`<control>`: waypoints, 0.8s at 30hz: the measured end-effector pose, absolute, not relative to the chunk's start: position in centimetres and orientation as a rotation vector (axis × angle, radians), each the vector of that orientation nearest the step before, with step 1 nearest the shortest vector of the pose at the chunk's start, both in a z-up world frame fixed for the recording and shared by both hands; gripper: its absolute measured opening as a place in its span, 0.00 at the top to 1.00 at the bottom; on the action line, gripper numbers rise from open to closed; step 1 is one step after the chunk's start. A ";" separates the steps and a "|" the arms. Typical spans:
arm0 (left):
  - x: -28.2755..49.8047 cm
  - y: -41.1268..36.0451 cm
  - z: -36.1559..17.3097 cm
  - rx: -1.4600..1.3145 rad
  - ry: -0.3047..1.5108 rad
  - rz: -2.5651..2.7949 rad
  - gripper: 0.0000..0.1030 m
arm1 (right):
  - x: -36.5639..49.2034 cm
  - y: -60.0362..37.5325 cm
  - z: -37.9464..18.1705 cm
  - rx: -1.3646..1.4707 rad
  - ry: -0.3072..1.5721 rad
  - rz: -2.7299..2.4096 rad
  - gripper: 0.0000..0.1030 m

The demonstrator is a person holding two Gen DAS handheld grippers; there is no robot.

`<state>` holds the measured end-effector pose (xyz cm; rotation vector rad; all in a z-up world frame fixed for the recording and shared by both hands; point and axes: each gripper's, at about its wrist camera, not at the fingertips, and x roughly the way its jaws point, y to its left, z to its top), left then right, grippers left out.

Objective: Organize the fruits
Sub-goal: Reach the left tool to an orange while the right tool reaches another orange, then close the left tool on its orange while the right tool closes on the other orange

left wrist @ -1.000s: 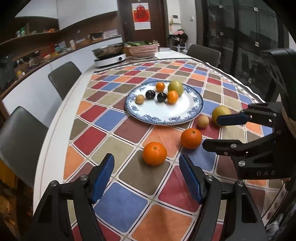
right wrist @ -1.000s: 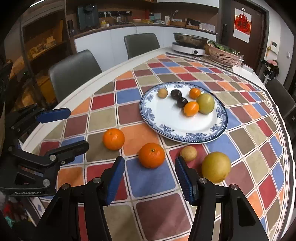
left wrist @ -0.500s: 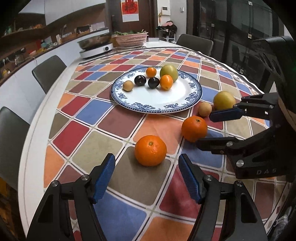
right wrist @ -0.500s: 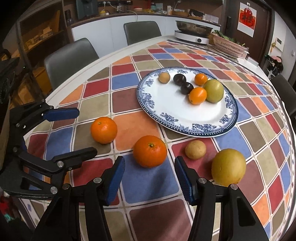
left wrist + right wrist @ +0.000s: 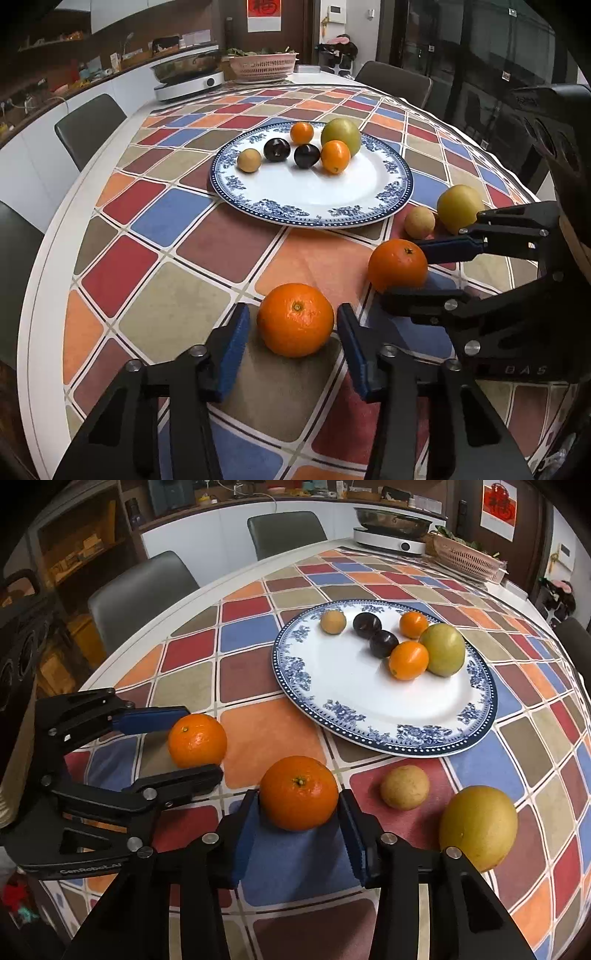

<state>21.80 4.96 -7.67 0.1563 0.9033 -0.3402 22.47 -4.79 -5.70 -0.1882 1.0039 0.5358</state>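
A blue-patterned white plate [image 5: 314, 199] [image 5: 351, 698] on the checked tablecloth holds several small fruits. Two oranges lie on the cloth in front of it. My left gripper [image 5: 291, 325] is open with its pads on either side of one orange [image 5: 295, 319] [image 5: 197, 740], small gaps showing. My right gripper [image 5: 299, 805] is open around the other orange [image 5: 299, 792] [image 5: 398, 264], pads close to its sides. A small tan fruit [image 5: 405, 787] [image 5: 419, 222] and a large yellow fruit [image 5: 478, 827] [image 5: 460, 208] lie to the right.
Grey chairs [image 5: 90, 127] [image 5: 142, 590] stand along the table's left edge. An induction cooker with a pan [image 5: 188, 79] and a pink basket [image 5: 262, 66] stand at the far end. The right gripper's body [image 5: 517, 295] sits close beside the left one.
Both grippers have moved forward and down. Each now has an orange between its open fingers, where before the oranges lay ahead of the fingertips.
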 end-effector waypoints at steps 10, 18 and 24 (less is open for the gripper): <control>21.8 4.9 -7.6 0.116 0.926 -0.297 0.60 | 22.6 -5.2 -5.7 -0.148 1.008 0.537 0.59; 20.2 4.5 -5.3 0.125 0.907 -0.242 0.60 | 21.2 -6.1 -3.6 -0.134 0.946 0.530 0.59; 19.0 3.9 -3.5 0.098 0.881 -0.239 0.60 | 19.9 -7.1 -1.5 -0.117 0.902 0.528 0.59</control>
